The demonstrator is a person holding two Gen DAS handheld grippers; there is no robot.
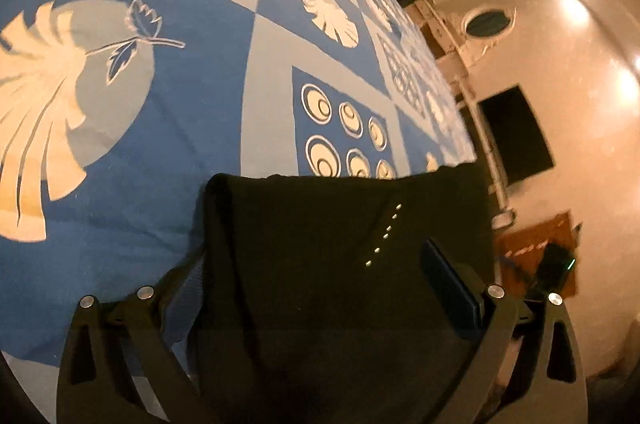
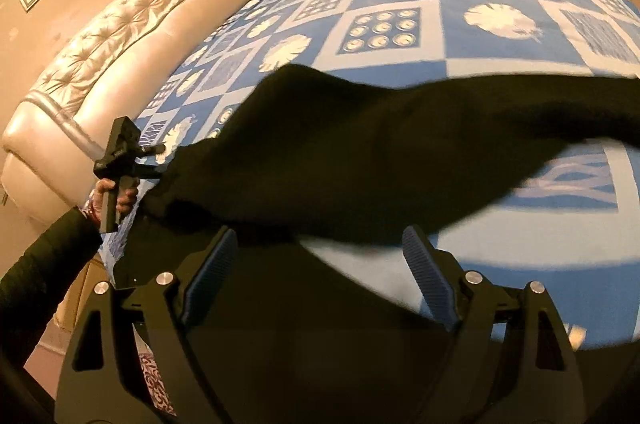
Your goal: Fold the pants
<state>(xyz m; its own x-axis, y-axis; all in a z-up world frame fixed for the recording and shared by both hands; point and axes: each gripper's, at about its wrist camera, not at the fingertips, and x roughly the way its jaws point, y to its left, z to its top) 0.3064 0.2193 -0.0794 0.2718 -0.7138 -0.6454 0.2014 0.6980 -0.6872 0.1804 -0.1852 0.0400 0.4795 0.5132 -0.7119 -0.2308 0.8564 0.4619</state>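
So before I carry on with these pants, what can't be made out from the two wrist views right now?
- Left wrist view: the left finger of the left gripper is hidden behind the black pants, so its grip is unclear.
- Right wrist view: the pants are motion-blurred and too dark to show legs, waistband or folds.
- Right wrist view: the pants' far end runs off the right edge.
- Right gripper: jaws wide; its dark body hides whatever lies below.

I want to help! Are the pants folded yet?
Not yet. Done: the black pants are on the bed. In hand: both grippers sit open at the cloth, which lies between their fingers. Left: every fold, since no neat fold shows.
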